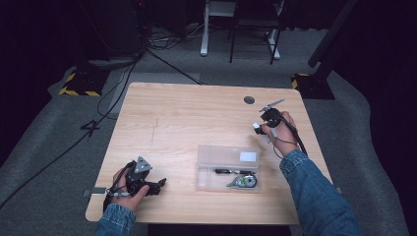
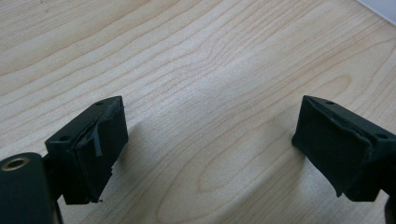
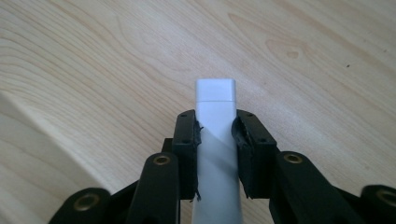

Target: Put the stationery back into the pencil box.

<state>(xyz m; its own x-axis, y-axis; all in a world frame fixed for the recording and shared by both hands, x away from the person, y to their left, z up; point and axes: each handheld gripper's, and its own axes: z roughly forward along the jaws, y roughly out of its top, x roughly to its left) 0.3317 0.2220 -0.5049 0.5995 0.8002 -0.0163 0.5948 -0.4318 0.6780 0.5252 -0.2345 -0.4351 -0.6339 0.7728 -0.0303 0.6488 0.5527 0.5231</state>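
From the high view, the right claw (image 1: pixel 259 129) hangs over the right part of the desk (image 1: pixel 187 118) and grips a small white stick (image 1: pixel 257 127). The clear box (image 1: pixel 227 167) lies below and to the left of this claw, toward the person, with its long side running across the desk. Some dark pens and a round tape-like thing lie inside it; I cannot tell them more exactly. The left claw (image 1: pixel 158 185) rests low on the desk at the near left corner, and the box is to its right, just beside its tips. The right claw carries the stick, so the move to the box is probably its work, though the left claw is the nearer one.

In the left gripper view, the left claw (image 2: pixel 210 149) is released: its jaws stand wide apart with bare wood between them.

In the right gripper view, the right claw (image 3: pixel 215 140) is clenched on the stick (image 3: pixel 215 105). Both pads press its sides. The long axis of the stick runs straight along the jaws, and its capped end sticks out beyond the tips, above the desk.
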